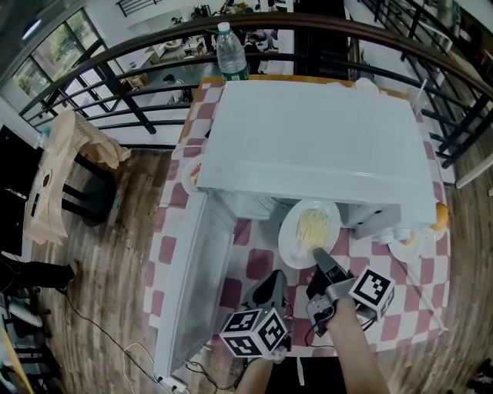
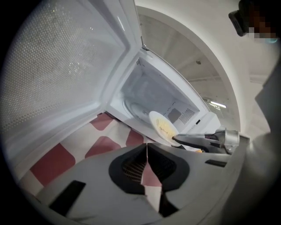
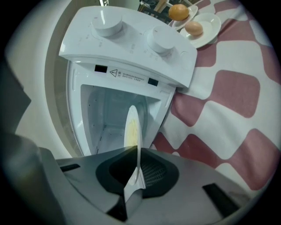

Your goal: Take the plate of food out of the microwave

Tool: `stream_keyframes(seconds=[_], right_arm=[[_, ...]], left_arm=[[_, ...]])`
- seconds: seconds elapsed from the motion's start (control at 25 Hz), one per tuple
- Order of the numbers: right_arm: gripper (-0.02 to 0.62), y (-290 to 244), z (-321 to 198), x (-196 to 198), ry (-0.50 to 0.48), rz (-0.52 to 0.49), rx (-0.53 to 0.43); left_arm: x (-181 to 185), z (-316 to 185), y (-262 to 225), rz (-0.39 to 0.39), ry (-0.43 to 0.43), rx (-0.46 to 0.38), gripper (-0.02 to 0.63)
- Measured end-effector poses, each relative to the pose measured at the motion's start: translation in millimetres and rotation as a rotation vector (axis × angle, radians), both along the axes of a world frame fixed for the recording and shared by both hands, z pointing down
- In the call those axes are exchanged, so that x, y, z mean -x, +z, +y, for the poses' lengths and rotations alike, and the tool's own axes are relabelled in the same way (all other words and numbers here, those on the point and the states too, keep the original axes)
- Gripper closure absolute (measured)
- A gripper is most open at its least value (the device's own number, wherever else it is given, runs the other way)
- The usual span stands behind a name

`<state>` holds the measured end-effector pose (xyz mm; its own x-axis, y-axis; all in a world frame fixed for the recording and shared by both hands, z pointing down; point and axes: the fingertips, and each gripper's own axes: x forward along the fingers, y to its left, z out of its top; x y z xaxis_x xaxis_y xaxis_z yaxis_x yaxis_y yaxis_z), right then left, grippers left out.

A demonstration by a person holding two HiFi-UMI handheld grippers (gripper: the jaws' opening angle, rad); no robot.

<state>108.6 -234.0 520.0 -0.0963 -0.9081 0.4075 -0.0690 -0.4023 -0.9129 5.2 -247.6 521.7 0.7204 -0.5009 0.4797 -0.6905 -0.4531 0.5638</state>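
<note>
A white plate (image 1: 308, 228) of yellow noodles sits half out of the mouth of the white microwave (image 1: 316, 142), over the red-checked tablecloth. My right gripper (image 1: 317, 255) is shut on the plate's near rim. In the right gripper view the plate (image 3: 131, 125) shows edge-on, pinched between the jaws of my right gripper (image 3: 137, 151), in front of the oven cavity. My left gripper (image 1: 273, 278) hovers low beside it to the left, its jaws shut on nothing. In the left gripper view its tips (image 2: 146, 147) meet, and the plate (image 2: 163, 127) lies beyond them.
The microwave door (image 1: 196, 285) hangs open to the left. A water bottle (image 1: 230, 52) stands behind the oven. A small dish (image 3: 206, 24) with an egg (image 3: 193, 28) and an orange (image 3: 178, 12) sits right of the microwave. Another plate (image 1: 190, 175) peeks out left.
</note>
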Motion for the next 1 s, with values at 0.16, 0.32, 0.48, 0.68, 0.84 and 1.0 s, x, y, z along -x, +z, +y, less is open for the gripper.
stream_keyframes(seconds=[0.16,0.32,0.48,0.68,0.84,1.0], right_arm=[[0.563,-6,11,1,0.019,0.008,-0.009],[0.563,-17,22,6,0.038,0.000,-0.052],[0.563,-24,37,9,0.042,0.001,-0.056],[0.563,-24,57,15,0.028,0.004,-0.029],[0.563,-30,78,17,0.011,-0.009,-0.058],[0.563,-33,109,23,-0.006,-0.003,-0.018]], left_arm=[[1,1,-8,0.005,0.023,-0.025,0.594],[4,12,-17,-0.002,0.048,-0.050,0.594],[6,25,-26,-0.003,0.056,-0.067,0.594],[9,43,-29,-0.009,0.050,-0.078,0.594],[12,74,-29,-0.026,0.037,-0.062,0.594],[19,107,-29,-0.057,0.028,-0.047,0.594]])
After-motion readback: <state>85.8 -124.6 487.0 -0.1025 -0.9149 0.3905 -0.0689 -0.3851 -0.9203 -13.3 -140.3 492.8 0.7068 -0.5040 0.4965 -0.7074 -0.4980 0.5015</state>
